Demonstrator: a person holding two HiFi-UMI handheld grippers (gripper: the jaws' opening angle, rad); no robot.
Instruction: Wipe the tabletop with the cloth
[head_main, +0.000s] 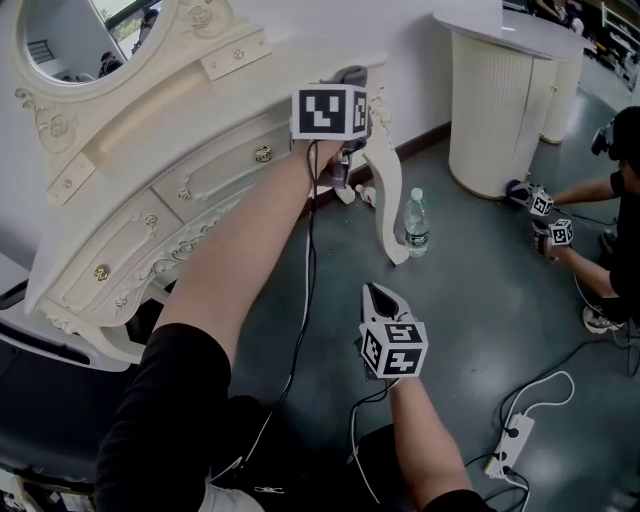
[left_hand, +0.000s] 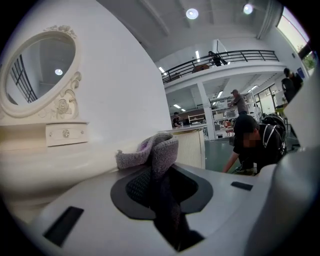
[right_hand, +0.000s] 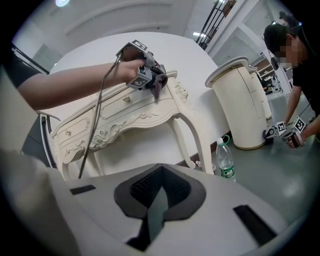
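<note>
At bench corner, right end in head view: left tool clamped tight on purple-grey cloth. Cloth bunched up past the jaw tips, against the top of the cream bench near its edge. Right tool jaws pressed together, nothing between them; held low over grey floor, well apart from bench. Water bottle upright on floor beside bench leg.

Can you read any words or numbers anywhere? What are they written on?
No text here can be read.
Green label on the water bottle: there is print, but it is too small and blurred to read.
The marker cubes: only black-and-white square patterns, no letters or numbers.
</note>
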